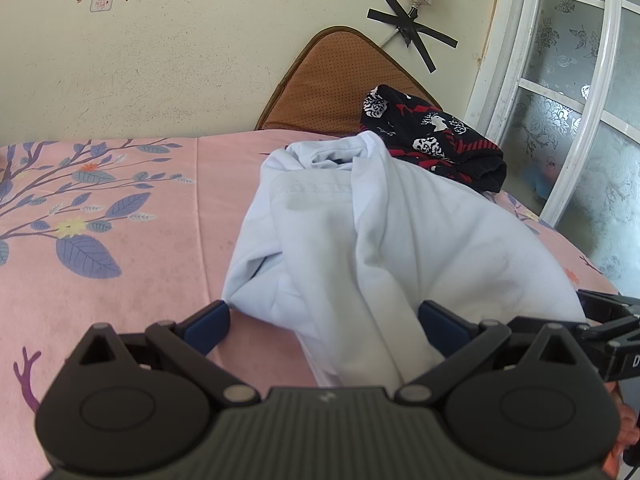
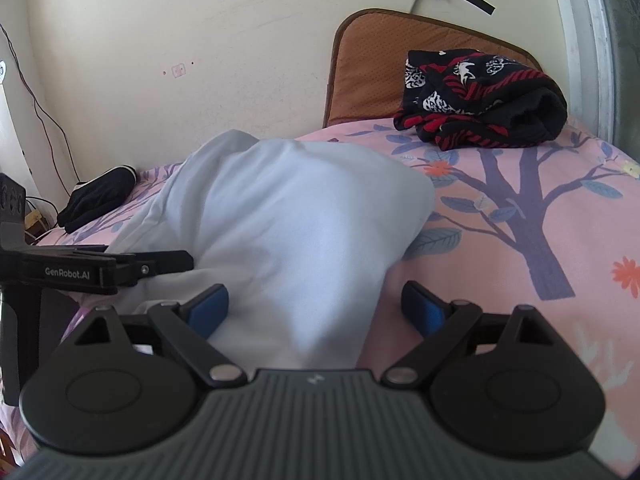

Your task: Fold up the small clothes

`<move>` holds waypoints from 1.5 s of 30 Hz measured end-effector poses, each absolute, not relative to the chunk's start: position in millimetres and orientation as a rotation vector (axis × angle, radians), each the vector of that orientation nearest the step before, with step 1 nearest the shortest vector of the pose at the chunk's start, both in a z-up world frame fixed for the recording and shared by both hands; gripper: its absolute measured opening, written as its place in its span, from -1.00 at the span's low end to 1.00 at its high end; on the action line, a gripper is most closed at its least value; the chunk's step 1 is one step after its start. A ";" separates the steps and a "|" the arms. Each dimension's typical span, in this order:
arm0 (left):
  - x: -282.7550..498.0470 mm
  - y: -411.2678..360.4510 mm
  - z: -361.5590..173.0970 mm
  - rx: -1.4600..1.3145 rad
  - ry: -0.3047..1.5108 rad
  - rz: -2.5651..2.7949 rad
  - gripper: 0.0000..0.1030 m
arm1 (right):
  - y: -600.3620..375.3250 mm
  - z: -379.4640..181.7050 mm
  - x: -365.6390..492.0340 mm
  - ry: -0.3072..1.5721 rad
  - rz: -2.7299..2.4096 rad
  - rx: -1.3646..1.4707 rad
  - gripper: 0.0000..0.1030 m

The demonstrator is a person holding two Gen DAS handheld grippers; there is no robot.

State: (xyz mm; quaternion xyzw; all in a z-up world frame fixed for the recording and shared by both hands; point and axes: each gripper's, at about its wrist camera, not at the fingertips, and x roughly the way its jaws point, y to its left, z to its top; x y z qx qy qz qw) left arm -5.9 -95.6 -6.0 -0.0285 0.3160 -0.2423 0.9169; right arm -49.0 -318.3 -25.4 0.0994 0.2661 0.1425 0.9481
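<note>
Partly hidden: pale garment [image 1: 400, 240] covers black-red cloth [image 1: 436, 136].

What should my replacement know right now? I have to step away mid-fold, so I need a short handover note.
Left gripper: open, blue pads either side of the crumpled pale blue cotton garment, nothing clamped.
Right gripper: open, also straddling that garment's near edge.
The garment lies bunched on the pink floral bedsheet, not yet folded.
The black, red and white patterned knit sits in a folded bundle at the far end by the brown perforated cushion; it looks done.
A small black cloth item lies by the wall, untouched.
Left: fold the blue garment.
</note>
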 end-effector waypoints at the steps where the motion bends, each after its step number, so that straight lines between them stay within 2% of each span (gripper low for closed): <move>1: -5.9 -95.7 -5.9 -0.058 0.650 -0.498 1.00 | -318.0 -25.4 -49.2 0.542 0.290 0.205 0.85; 14: -13.1 -87.2 -3.9 -0.129 0.671 -0.510 1.00 | -319.8 -26.3 -49.8 0.537 0.297 0.236 0.86; 22: -14.6 -52.9 -12.7 -0.437 0.650 -0.574 1.00 | -318.9 -26.3 -50.8 0.536 0.294 0.240 0.86; 33: -28.4 -86.4 7.0 -0.092 0.709 -0.530 1.00 | -319.2 -26.0 -50.2 0.536 0.297 0.249 0.87; 38: -34.6 -78.3 32.1 -0.004 0.511 -0.384 1.00 | -319.3 -26.1 -50.7 0.535 0.298 0.254 0.87; 45: -28.9 -73.7 6.9 -0.020 0.512 -0.297 1.00 | -319.5 -26.0 -50.7 0.536 0.298 0.252 0.87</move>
